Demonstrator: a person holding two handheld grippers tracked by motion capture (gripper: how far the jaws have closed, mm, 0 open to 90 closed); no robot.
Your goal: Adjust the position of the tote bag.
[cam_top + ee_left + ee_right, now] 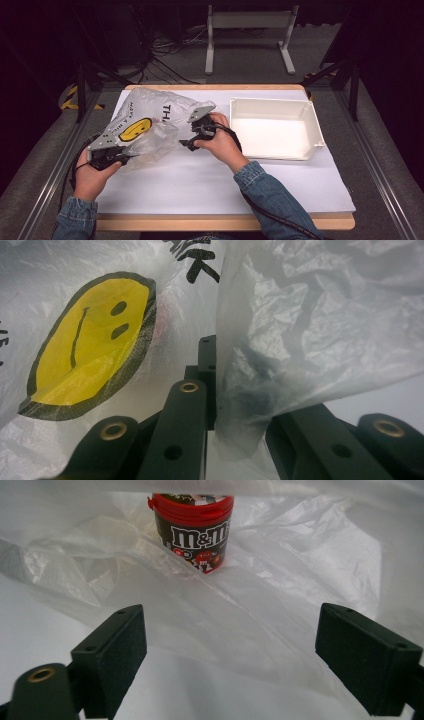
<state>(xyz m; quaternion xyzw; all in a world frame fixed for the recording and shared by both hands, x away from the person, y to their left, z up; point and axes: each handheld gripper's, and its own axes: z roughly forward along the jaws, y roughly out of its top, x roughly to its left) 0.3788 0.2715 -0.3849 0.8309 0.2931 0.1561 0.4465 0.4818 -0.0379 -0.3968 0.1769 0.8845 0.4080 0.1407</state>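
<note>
A: Left tool (117, 155) clamped on the near edge of the plastic bag (150, 120), jaws pinched nearly together with a fold of film between them. Holding the mouth up, by the look of it. Smiley print facing up, around 10 o'clock on the counter (200, 185).

B: And the right tool (192, 142)? Spread wide, nothing between the pads. Pointed at the bag's opening from the 3 o'clock side.

A: Yep, empty. Candy tub (192, 530) sitting inside the bag, dead ahead at 12 o'clock in the right gripper view, well beyond the pads (117, 655). Red lid on top, brown label, standing upright, so long axis vertical.

B: So right hand (220, 142) clearly the nearer one for the grab. Left busy with the bag anyway.

A: Probably a straight push in along that 12 o'clock line, jaws passing either side of the tub's round body. Loose film draped across the path between tool and tub, could snag or get pinched along with it.

B: White bin (272, 130) waiting at 3 o'clock, apart from the bag. Likely drop spot, just guessing.
</note>
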